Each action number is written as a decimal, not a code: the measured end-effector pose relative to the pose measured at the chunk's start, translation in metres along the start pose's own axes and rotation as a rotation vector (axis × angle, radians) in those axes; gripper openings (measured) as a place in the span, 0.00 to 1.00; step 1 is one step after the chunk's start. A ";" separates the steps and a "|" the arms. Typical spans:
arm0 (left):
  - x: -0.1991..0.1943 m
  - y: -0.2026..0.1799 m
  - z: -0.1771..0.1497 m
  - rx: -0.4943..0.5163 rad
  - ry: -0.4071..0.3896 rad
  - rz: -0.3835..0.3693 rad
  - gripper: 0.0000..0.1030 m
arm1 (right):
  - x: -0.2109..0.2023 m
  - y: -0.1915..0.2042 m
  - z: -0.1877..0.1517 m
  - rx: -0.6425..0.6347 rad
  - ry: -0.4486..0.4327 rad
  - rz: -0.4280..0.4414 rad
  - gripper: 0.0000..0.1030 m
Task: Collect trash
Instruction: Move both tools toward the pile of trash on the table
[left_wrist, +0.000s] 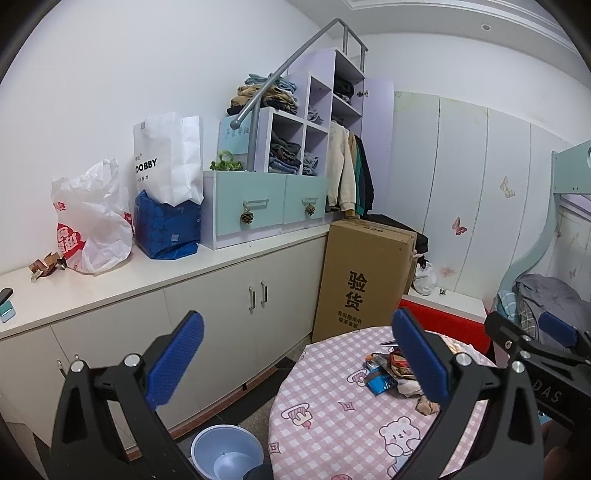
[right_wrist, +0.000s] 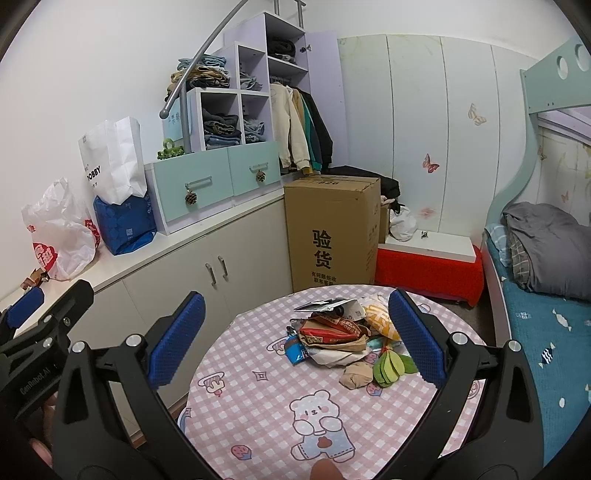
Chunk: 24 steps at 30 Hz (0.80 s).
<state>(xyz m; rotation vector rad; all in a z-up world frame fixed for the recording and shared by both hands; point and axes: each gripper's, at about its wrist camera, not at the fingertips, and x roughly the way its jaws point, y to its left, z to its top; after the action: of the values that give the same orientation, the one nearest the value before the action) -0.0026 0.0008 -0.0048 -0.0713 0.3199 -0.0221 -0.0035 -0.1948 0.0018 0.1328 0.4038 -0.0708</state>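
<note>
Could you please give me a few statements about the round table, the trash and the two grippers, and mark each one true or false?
1. The heap of wrappers and paper trash lies on the round table with the pink checked cloth. True.
2. The right gripper is shut on a wrapper. False: its jaws stand wide open and hold nothing.
3. A pale blue plastic bucket stands on the floor beside the table. True.
4. The left gripper holds the fan of green paper leaves. False: its jaws are open and empty, and the leaves lie on the table.
5. The tall brown cardboard box lies flat on the table. False: it stands upright on the floor beyond the table.
</note>
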 end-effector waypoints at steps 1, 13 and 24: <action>0.000 0.000 0.000 0.000 0.000 0.000 0.96 | 0.000 0.000 0.000 0.000 -0.001 0.001 0.94; 0.010 -0.003 0.001 0.006 0.015 -0.011 0.96 | 0.007 -0.006 -0.002 0.010 0.016 -0.004 0.94; 0.066 -0.018 -0.027 0.014 0.153 -0.053 0.96 | 0.064 -0.043 -0.028 0.043 0.169 -0.092 0.94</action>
<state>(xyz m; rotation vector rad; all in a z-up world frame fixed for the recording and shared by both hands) 0.0512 -0.0210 -0.0497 -0.0641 0.4711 -0.0822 0.0405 -0.2363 -0.0539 0.1629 0.5778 -0.1597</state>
